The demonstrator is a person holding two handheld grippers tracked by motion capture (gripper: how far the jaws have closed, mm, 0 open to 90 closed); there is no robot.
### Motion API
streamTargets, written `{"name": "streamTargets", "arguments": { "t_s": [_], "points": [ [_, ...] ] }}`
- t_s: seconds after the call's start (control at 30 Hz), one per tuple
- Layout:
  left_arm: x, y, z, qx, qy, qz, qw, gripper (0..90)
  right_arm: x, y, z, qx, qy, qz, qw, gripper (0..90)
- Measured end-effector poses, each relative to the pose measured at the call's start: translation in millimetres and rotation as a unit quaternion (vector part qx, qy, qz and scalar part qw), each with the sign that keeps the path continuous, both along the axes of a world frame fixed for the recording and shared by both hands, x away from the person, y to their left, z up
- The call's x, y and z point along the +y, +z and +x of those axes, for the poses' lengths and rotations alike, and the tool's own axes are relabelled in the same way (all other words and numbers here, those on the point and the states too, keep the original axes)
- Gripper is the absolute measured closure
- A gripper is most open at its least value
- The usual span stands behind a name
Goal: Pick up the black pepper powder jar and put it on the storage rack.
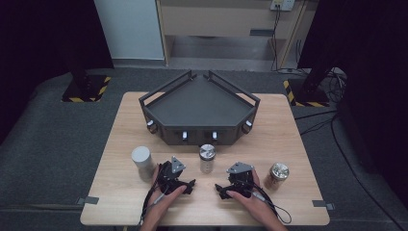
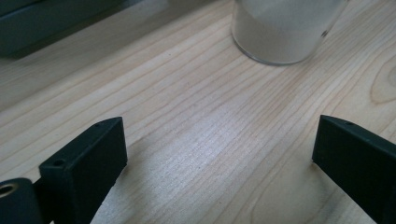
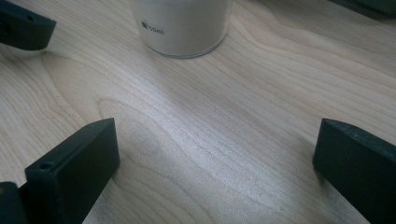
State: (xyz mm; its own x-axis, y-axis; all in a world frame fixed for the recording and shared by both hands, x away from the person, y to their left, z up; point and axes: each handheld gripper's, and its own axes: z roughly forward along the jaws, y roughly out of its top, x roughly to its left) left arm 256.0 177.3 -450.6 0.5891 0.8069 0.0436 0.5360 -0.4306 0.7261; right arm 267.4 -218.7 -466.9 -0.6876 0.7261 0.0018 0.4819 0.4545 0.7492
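Wooden counter (image 1: 120,144), person's forearms enter from the bottom of the high view, one gripper in each hand. Left gripper (image 1: 185,185) rests low on the counter, angled inward toward the centre. Right gripper (image 1: 222,191) mirrors it, also low on the counter and pointing inward. The two are near each other but apart.

Fingers on both: released, spread wide, nothing between them. In the left gripper view both fingers (image 2: 88,163) sit just over bare wood grain. Same in the right gripper view, fingers (image 3: 74,163) wide apart over bare wood.

Middle jar (image 1: 207,159) stands upright on the counter, between and a little beyond the two grippers, just in front of the dark tray. It has a silver lid and a clear body with pale contents. In the left gripper view the jar (image 2: 280,32) sits ahead and to the upper right, not touched. In the right gripper view the same jar (image 3: 182,25) is ahead at top centre, small printed label visible, not touched.

Grey-lidded jar (image 1: 142,162) stands upright left of the left gripper, close to the hand. Brown jar (image 1: 277,175), metal lid, stands just right of the right hand.

Dark angular tray (image 1: 159,103) with railings sits at the far centre of the counter, knobs along its front face.
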Motion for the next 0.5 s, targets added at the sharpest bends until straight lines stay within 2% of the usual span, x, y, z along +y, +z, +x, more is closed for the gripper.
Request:
{"name": "streamTargets", "arguments": {
  "t_s": [0.4,0.5],
  "points": [
    [-1.0,14.3,-7.5,-0.011,-0.009,-0.005,0.9999,2.1,0.1,-0.3,-0.4,-0.001,-0.001,0.000,1.0000,0.5],
    [-2.4,21.1,-8.8,-0.012,-0.013,0.000,0.9998,2.3,0.2,-0.3,-0.6,-0.001,-0.001,0.000,1.0000,0.5]
  ]
}}
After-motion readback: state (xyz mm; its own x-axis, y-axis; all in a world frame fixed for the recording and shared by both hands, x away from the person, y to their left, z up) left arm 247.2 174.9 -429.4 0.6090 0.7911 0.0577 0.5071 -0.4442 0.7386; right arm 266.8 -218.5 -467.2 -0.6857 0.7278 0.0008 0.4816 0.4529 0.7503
